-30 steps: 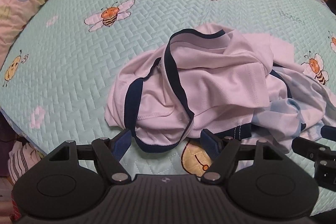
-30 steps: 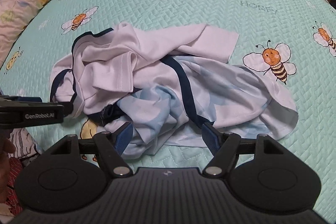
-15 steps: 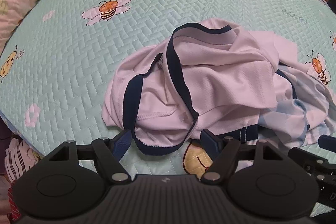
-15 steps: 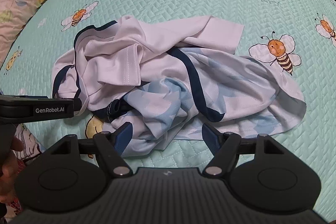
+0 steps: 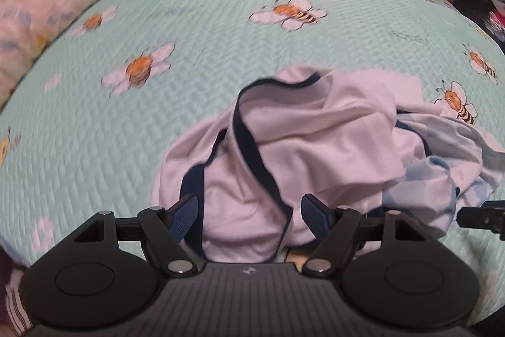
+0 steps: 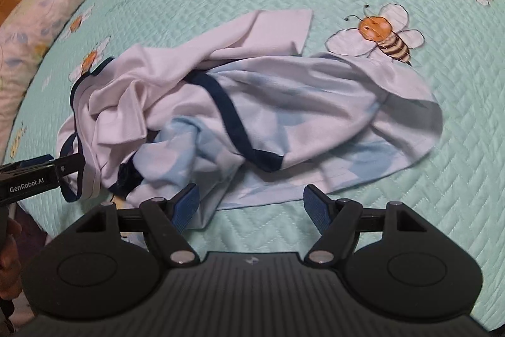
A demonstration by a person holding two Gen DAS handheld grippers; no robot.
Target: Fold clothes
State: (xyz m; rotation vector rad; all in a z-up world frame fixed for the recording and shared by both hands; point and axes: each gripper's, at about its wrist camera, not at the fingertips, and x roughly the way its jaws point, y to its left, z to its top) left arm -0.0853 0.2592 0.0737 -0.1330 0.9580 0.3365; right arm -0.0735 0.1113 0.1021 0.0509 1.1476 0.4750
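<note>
The white shirt with navy trim [image 5: 315, 147] lies crumpled in a heap on the bed, close to the bed's near edge; in my right wrist view the same shirt [image 6: 195, 78] sits left of centre, one pale sleeve flung up and to the right; tangled with it, on its right side, is a light blue patterned garment [image 6: 315, 116] spread wider and flatter, a navy band crossing it; from the left wrist view only a bunched part of that blue garment [image 5: 435, 179] shows at the right edge of the heap.

My left claw [image 5: 249, 213] hangs over the near edge of the white shirt, its jaws spread wide with the navy-trimmed opening lying between them, the pads not pressing on the cloth; my right claw [image 6: 249, 204] is likewise released, jaws wide, the left blue pad just over the hem of the blue garment and the right one over bare quilt; nothing is grasped by either.

Under it all is the mint-green quilted bedspread [image 6: 410, 195] printed with bees and daisies; a floral pillow [image 5: 47, 8] lies along its far left side; both views are somewhat blurred.
</note>
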